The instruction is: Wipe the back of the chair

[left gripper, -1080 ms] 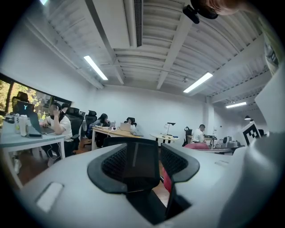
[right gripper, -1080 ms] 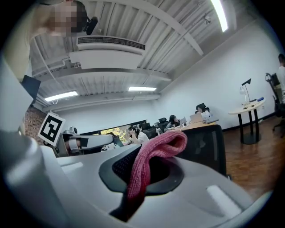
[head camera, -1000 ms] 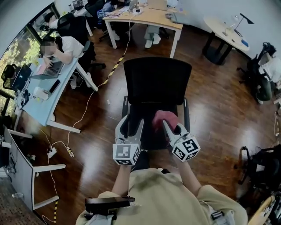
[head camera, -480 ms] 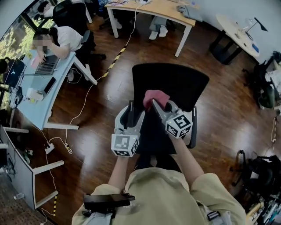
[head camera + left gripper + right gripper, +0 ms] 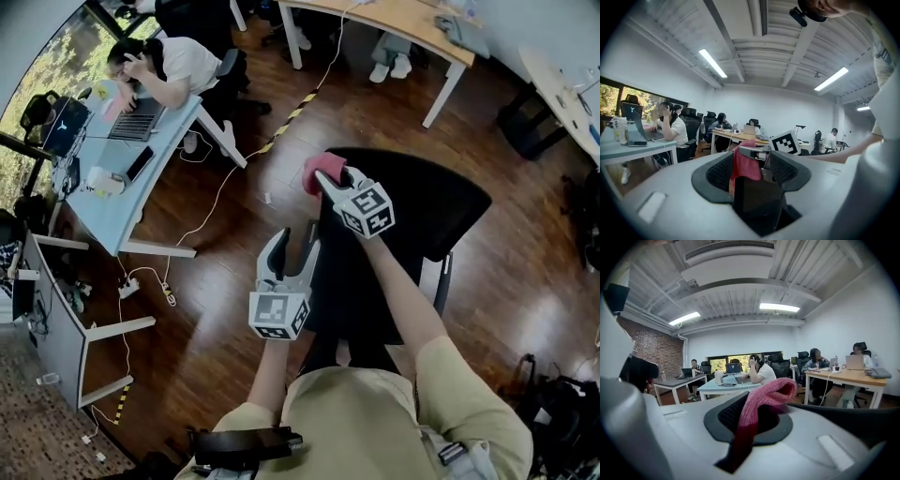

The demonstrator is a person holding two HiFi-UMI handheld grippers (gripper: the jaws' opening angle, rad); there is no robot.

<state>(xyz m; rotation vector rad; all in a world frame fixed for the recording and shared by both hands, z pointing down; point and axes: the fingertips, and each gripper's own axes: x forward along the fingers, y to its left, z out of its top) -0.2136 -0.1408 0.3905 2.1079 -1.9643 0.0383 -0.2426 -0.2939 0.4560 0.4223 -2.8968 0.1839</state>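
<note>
The left gripper (image 5: 293, 247) stands low and close to the body, with its jaws pointing forward. In the left gripper view a black block fills the gap between them, and I judge it is the armrest (image 5: 757, 204) of the chair, so this gripper seems to be pressed onto it and to steady the chair. Ahead of its jaws and a little to the right is the pink cloth (image 5: 316, 172), pinched between the closed jaws of the right gripper (image 5: 326, 180). In the right gripper view the cloth comes up out of the jaws and folds over at their tips. What matters for the coming move is where the chair back (image 5: 431, 211) lies from the cloth. The cloth sits at the left end of the back's top edge, and the whole black panel spreads from there to the right of the right gripper and back toward the person. The long axis of the back runs away to the right of the tongs — a wipe, I think, must follow this line. The right hand is clearly the nearer one, and the left is well apart from the back. The right arm (image 5: 403, 291) reaches forward, almost straight, across the chair. Whether the cloth really touches the back, I cannot tell.
</note>
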